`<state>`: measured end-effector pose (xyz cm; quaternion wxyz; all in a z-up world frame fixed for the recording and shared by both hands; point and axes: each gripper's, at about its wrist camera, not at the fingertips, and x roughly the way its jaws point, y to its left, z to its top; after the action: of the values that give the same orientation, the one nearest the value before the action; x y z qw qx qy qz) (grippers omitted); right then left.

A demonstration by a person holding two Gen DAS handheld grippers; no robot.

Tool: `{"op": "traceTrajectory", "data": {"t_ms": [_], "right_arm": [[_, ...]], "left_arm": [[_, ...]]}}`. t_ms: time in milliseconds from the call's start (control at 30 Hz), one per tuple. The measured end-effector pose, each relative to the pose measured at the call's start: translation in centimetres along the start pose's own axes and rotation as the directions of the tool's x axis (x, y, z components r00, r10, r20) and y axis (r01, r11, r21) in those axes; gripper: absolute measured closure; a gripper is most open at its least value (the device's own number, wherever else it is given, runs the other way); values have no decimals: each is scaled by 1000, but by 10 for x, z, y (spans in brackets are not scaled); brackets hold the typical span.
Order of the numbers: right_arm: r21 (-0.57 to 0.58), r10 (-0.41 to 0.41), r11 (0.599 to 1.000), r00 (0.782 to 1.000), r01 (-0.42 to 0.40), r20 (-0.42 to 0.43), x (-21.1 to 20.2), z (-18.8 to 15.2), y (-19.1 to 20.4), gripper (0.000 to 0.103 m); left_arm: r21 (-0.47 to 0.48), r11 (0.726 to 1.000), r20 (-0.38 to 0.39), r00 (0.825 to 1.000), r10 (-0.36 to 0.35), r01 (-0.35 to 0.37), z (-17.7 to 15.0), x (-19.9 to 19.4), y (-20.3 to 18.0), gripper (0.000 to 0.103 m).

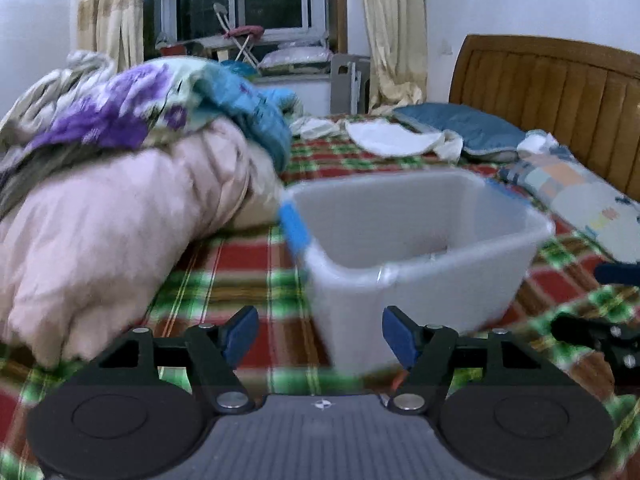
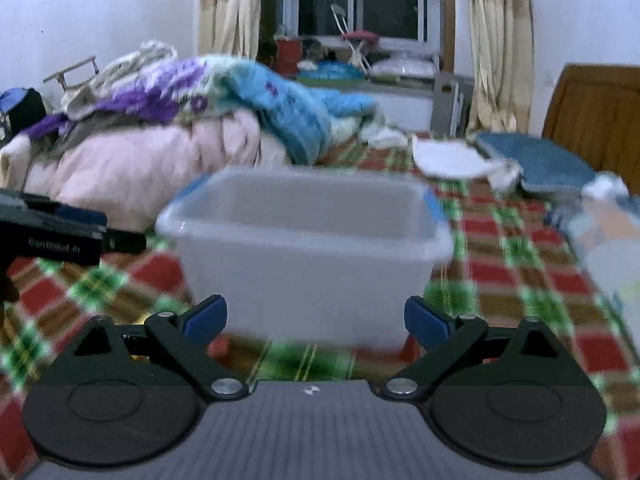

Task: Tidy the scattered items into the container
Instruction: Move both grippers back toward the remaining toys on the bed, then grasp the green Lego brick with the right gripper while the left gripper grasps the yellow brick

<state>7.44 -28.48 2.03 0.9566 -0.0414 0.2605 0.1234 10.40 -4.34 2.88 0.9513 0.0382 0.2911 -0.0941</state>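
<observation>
A translucent plastic container [image 1: 420, 304] with blue clips stands on the red and green plaid bedspread [image 1: 240, 264]. What lies inside it is too blurred to tell. My left gripper [image 1: 320, 328] is open just in front of the container's near left corner, with nothing between its blue pads. My right gripper [image 2: 316, 316] is open wide in front of the container's [image 2: 304, 280] near wall, also holding nothing. Each gripper shows at the edge of the other's view: the right one [image 1: 600, 336] and the left one [image 2: 60, 236].
A heap of pink and flowered quilts [image 1: 120, 200] fills the bed to the left of the container. Behind it lie a white cloth [image 1: 392, 140] and a blue pillow [image 1: 460, 128]; a patchwork pillow [image 1: 580, 196] rests by the wooden headboard [image 1: 560, 92].
</observation>
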Motion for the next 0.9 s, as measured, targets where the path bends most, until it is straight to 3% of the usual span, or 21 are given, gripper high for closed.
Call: {"op": "traceTrajectory", "data": {"t_ms": [167, 333, 500, 600, 900], "right_arm": [[-13, -17, 1000, 998, 16, -62, -3, -46, 29, 5], [-8, -10, 1000, 995, 9, -95, 4, -64, 48, 13], [-11, -17, 1000, 994, 16, -109, 11, -74, 58, 20], [11, -17, 1000, 993, 18, -118, 16, -78, 56, 24], [64, -2, 998, 988, 11, -152, 27, -89, 53, 36]], "left_arm": [[27, 1000, -45, 999, 8, -6, -42, 1, 2, 31], [38, 999, -93, 996, 15, -12, -67, 13, -1, 31], [55, 998, -120, 993, 20, -13, -79, 28, -4, 31], [32, 999, -138, 990, 4, 1, -83, 37, -2, 41], [20, 1000, -150, 989, 17, -14, -86, 53, -2, 47]]}}
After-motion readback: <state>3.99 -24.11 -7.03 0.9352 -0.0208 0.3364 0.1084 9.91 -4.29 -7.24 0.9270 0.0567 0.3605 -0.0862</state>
